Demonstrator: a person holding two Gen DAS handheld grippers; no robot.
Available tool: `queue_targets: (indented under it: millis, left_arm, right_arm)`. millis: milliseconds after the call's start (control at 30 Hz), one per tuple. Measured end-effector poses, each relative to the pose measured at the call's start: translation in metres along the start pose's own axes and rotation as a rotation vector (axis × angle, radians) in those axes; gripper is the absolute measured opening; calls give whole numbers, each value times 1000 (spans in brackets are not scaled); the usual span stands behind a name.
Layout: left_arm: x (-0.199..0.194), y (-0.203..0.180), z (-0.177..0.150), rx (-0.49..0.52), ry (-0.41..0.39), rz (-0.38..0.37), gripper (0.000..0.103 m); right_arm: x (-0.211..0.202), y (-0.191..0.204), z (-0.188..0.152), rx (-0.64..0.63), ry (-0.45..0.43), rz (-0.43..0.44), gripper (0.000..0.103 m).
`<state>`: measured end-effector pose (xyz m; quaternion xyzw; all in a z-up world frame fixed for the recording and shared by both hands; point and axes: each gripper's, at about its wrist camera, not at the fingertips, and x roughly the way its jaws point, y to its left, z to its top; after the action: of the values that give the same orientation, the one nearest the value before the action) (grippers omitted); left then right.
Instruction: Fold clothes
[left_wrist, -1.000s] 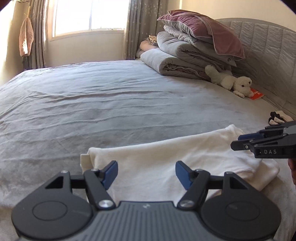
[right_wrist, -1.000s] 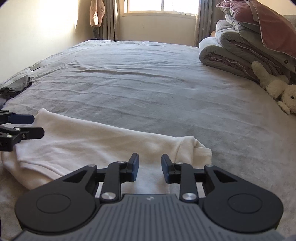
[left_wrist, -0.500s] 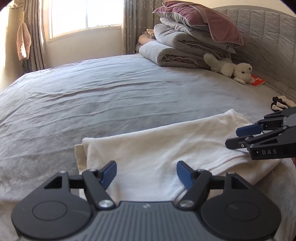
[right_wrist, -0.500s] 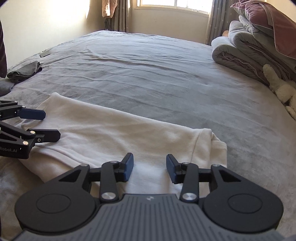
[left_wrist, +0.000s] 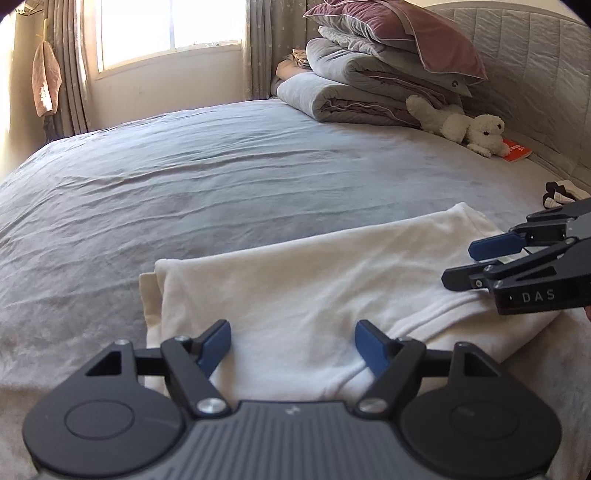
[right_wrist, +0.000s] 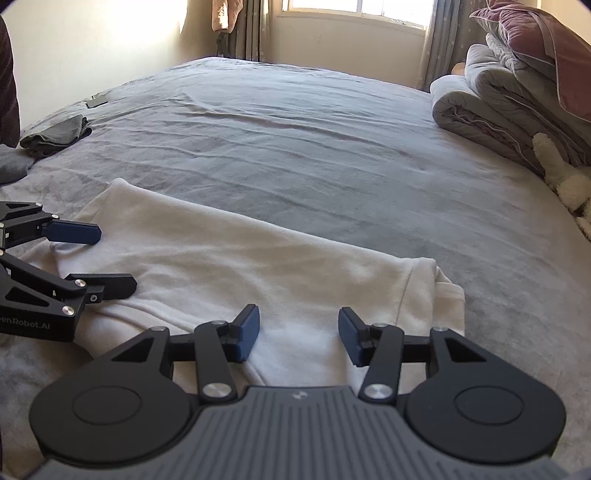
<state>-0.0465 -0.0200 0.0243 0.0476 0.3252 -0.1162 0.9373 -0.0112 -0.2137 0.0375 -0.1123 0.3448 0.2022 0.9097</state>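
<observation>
White fleece, folded into a long band, lies across the near edge of the grey bedspread (left_wrist: 229, 192): this garment (left_wrist: 317, 288) stretches left to right in front of both tools, with a hem seam running along its near side and a doubled layer showing at its left end. From the right wrist view the same garment (right_wrist: 258, 266) ends at a folded corner on the right, just ahead of that tool.

Over the left half of the cloth hangs the left gripper (left_wrist: 293, 345), its blue-padded fingers (left_wrist: 216, 345) spread wide and holding nothing; whether the tips touch the fabric I cannot tell. The right gripper (right_wrist: 298, 334) is over the right half, its jaws also parted, somewhat less widely, with only cloth showing between them and nothing pinched. Each tool shows at the edge of the other's view, pointing inward over the garment.

Further back on the bed, folded grey quilts (left_wrist: 365, 96) are stacked by the padded headboard (left_wrist: 535, 74) with a mauve pillow (left_wrist: 402, 33) on top. A white plush dog (left_wrist: 469, 129) lies beside them, next to a small orange book (left_wrist: 517, 150). Near the far left corner of the bed sits a crumpled dark grey garment (right_wrist: 55, 136). Sun comes through the curtained window (left_wrist: 166, 33).
</observation>
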Motion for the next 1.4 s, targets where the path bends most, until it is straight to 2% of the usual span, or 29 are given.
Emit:
queue_targets:
  millis: [300,567,633,767,867,1133,1233,1400]
  left_arm:
    - [-1,1,1,-17,8,-3,76]
    - [-13,-11,5,1,-38,-40,76]
    - [-11,-16,3,15,-23,-49,77]
    - [-1,-21,-5,36,2,-37,78]
    - [-5,-16,0,5,3,-52,78]
    - [-17,-22,7,-8,-43,-102,78]
    - [-21,-32,9,28,-76,-106,78]
    - [-9,-39,3,50,-32,-108,78]
  right_arm:
    - [0,1,0,2,-1,-2,55]
    - [-9,6,2,4,-35,30,57]
    - [-11,9,2,-3,-39,47,59]
    - [-1,20,-4,-41,11,41,60]
    - [-2,20,-4,-43,3,39,60]
    - [-31,2,-13,69,-46,1,65]
    - [-47,-9,-22,165,-69,-19,66]
    - [-76,-28,-43,369,-115,-41,78]
